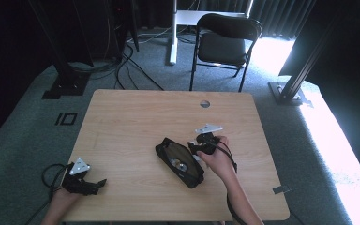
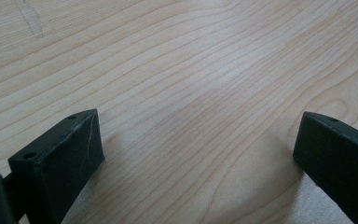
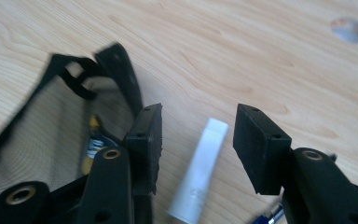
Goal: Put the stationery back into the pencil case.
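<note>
A light wooden table [image 1: 136,117] with a round cable hole [image 1: 205,103] near its far edge carries the work. A black mesh pencil case [image 1: 179,161] lies open near the table's middle, slanted, with small items inside, among them something yellow and metallic that is too blurred to name. The right gripper [image 3: 198,135], held in the person's right hand [image 1: 219,159], hangs just beside the case's right rim; its jaws stand partly apart and grip nothing, with a white cylindrical stick [image 3: 200,170] lying on the wood between them, untouched by either pad. A blue pen tip [image 3: 268,217] shows at the lower edge of the right gripper view. The left gripper [image 2: 198,154] rests at the table's near-left corner, jaws wide apart over bare wood, holding nothing.
</note>
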The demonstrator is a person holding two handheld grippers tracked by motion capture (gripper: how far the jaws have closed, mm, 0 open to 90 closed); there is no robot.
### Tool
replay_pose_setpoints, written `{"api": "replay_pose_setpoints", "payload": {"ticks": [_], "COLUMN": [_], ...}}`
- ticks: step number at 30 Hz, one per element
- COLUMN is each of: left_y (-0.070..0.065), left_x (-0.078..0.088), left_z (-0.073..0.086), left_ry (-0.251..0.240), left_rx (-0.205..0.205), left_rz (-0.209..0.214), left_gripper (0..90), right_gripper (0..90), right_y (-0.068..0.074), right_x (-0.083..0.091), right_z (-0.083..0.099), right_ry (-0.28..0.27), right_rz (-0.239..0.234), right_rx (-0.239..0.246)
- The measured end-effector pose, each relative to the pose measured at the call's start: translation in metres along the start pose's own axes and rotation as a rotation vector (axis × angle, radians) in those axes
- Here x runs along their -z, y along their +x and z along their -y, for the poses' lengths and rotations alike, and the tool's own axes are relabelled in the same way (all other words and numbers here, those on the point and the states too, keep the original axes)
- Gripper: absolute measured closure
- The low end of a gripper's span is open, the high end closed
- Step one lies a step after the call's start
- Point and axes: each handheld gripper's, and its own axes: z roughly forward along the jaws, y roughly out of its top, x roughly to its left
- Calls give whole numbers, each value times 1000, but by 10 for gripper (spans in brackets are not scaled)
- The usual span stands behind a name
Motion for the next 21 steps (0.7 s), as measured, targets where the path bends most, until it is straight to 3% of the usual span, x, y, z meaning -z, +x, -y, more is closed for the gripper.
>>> {"api": "replay_pose_setpoints", "payload": {"ticks": [8, 21], "left_y": [0, 0], "left_x": [0, 0], "left_z": [0, 0], "left_ry": [0, 0], "left_rx": [0, 0], "left_rz": [0, 0], "left_gripper": [16, 16], "right_gripper": [532, 543], "right_y": [-11, -14], "right_x": [-19, -40], "right_z": [17, 29], "right_ry": [61, 125], "right_rz": [10, 9], "right_rx": [-41, -67]}}
